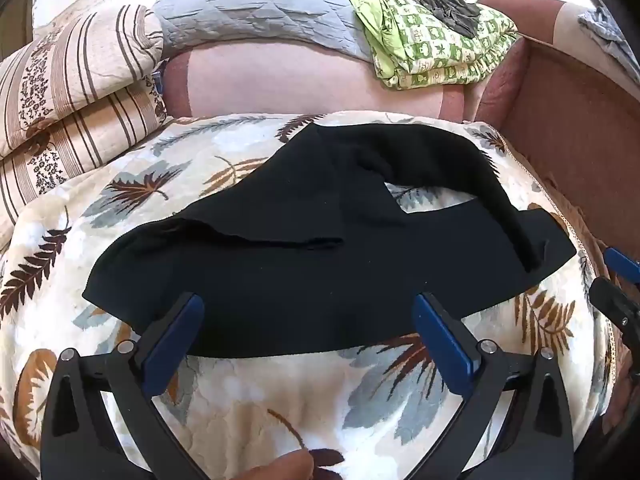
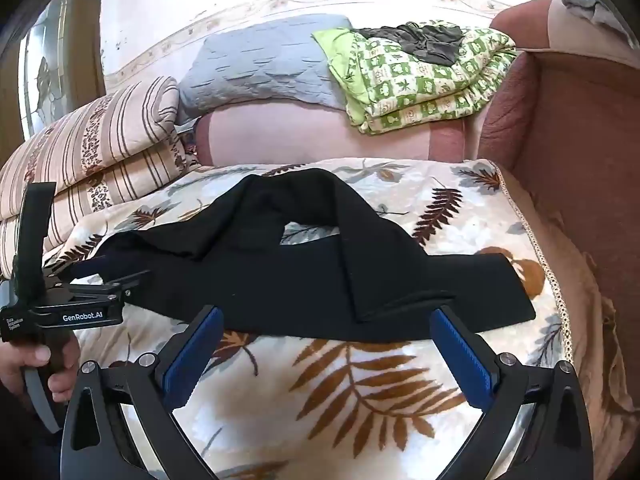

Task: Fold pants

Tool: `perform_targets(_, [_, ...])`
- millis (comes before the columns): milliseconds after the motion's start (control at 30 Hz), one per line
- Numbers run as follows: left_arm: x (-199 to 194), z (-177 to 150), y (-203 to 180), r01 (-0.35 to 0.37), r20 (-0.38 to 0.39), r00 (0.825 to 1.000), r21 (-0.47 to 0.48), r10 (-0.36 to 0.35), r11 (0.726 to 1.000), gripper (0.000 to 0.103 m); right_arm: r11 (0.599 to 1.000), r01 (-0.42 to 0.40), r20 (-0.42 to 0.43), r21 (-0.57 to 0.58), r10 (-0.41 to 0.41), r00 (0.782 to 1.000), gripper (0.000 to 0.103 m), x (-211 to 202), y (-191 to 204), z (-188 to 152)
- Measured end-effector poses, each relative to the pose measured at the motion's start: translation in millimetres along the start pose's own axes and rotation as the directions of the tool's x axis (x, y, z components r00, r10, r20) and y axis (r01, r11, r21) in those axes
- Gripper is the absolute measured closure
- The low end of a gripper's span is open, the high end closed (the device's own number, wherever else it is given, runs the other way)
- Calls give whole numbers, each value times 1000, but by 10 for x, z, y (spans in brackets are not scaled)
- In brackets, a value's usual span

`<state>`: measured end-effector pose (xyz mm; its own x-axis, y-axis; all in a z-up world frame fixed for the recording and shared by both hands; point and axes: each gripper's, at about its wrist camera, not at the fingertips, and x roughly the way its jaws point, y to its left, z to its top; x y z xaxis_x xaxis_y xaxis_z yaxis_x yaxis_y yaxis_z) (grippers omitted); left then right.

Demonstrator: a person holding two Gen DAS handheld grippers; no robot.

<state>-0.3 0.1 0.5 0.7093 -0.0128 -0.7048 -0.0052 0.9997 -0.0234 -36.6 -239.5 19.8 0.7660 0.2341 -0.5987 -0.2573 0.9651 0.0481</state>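
Black pants (image 1: 320,248) are lying crumpled on the leaf-print blanket (image 1: 280,400), just ahead of both spread jaws. Left gripper (image 1: 308,328) and right gripper (image 2: 326,344) are hovering, holding nothing. Risk: pinching blanket pile along with the near hem, dragging both.

The right gripper (image 1: 618,280) is cut off by the left wrist view's edge.

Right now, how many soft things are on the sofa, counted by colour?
Black: 1, the pants
Leaf-patterned: 1, the blanket under the pants
Brown-striped: 1, the folded quilt
Grey-blue: 1, the quilted cover
Green checked: 1, the folded quilt
Dark grey: 1, the garment on the green quilt
Total: 6
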Motion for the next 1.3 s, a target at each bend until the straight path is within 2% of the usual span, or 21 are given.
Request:
perform_targets(133, [9,-11,41,25,-2,1000,-37,-26,999,0,1000,22,9,-22,-22,1000,0,3,-11,-12])
perform_targets(167, [13,-10,50,26,-1,1000,-36,-26,999,0,998,46,-9,-42,-47,999,0,32,65,9])
perform_targets(267, [14,-31,28,18,5,1000,-25,-18,1000,0,998,49,14,-50,-48,999,0,-31,72,-11])
perform_targets(600, [-4,-13,23,10,5,1000,-17,-10,1000,0,998,56,18,-39,-56,998,0,-38,58,-11])
perform_targets(800, [-11,-12,27,10,4,1000,-16,-10,1000,0,997,76,49,-34,-74,996,0,-92,60,7])
perform_targets(1000, [-19,-4,48,12,6,1000,-16,-12,1000,0,996,85,30,-3,-85,996,0,-66,-1,-21])
perform_targets(1133, [-24,2,37,4,6,1000,-17,-4,1000,0,995,92,-22,28,-91,996,0,30,-41,-46])
perform_targets(1300, [-18,10,39,1,6,1000,-25,-1,1000,0,993,116,20,25,-116,993,0,-39,-61,-33])
